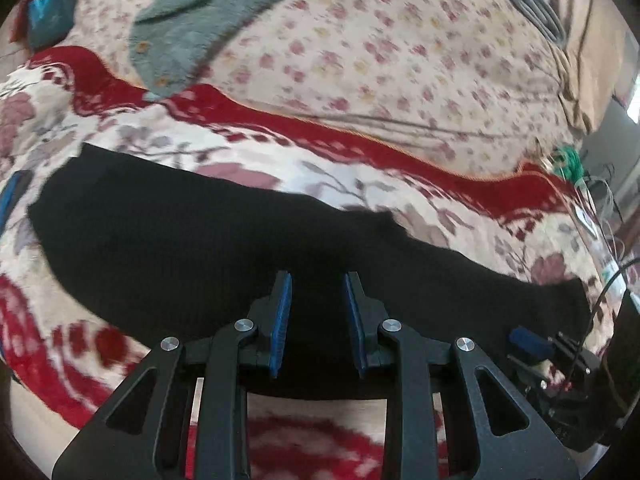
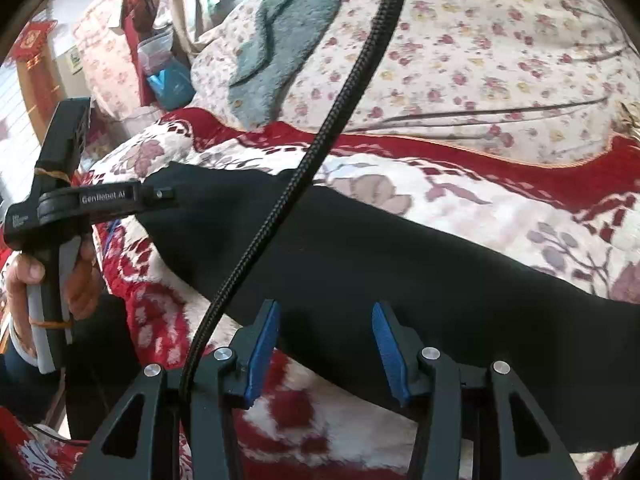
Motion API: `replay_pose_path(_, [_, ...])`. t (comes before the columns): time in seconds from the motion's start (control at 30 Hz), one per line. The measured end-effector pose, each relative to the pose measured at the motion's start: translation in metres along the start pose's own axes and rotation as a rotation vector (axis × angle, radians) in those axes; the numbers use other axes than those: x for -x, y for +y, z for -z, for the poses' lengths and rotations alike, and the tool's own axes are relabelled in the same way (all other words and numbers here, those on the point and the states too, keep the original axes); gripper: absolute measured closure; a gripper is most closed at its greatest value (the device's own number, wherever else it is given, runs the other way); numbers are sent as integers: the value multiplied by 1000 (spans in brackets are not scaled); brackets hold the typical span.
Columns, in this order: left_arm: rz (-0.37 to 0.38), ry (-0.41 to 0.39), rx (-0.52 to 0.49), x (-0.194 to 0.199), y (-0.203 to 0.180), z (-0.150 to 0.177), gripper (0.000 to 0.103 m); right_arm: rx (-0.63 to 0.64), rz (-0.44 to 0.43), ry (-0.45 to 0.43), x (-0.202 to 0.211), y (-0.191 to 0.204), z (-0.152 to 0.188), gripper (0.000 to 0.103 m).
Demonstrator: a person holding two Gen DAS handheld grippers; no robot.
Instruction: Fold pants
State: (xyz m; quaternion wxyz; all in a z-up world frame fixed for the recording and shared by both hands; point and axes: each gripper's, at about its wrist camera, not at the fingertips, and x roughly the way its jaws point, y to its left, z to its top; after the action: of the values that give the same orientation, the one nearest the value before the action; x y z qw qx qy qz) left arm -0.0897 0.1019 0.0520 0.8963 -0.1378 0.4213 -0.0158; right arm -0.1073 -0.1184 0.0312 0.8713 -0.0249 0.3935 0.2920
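The black pants (image 1: 224,232) lie stretched across the red floral blanket (image 1: 400,148) on the bed. The left tool (image 1: 318,320) and the right tool (image 2: 324,354) both hover over them, jaws parted, holding nothing. A braided cable (image 2: 344,92) crosses the right view; a teal garment (image 1: 188,20) lies beyond.

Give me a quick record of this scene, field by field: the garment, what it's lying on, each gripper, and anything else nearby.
garment: black pants, spread flat in a long strip
surface: red and cream floral blanket on a bed
left gripper: above the pants, jaws apart, nothing between the pads
right gripper: above the pants' near edge, jaws wider apart, nothing gripped
cable: black braided cable crossing the right wrist view
nearby: teal fleece garment on the flowered quilt behind
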Motion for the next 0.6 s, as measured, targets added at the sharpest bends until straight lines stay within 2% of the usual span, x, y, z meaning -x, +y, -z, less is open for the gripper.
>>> replay_pose_path(0.07, [7,11,-21,-5,-10,2,78,-30,14,-8,6,-10,2,56])
replay_pose_path(0.13, [21,34,-43,-12,-22,5,72,-75,29,-16,13,-22,6,55])
replay_pose_path(0.2, [49,55,-53,-18,-30,7,55,-122,34,-20,22,-35,12,55])
replay_pose_path(0.33, [90,93,-99,-28,-53,9,54,-193,80,-20,51,-61,29,54])
replay_pose_path(0.43, [152,134,-156,-38,-75,6,54,-264,156,-13,76,-87,43,48])
replay_pose_path(0.47, [188,151,-180,-41,-86,4,54,-294,174,-16,84,-96,48,42])
replay_pose_path(0.53, [258,174,-217,-47,-104,1,54,-356,199,-21,98,-113,56,38])
replay_pose_path(0.57, [295,190,-234,-51,-114,0,51,-397,209,-28,107,-123,61,39])
replay_pose_path(0.6, [330,208,-251,-55,-124,-1,43,-424,214,-32,112,-129,64,38])
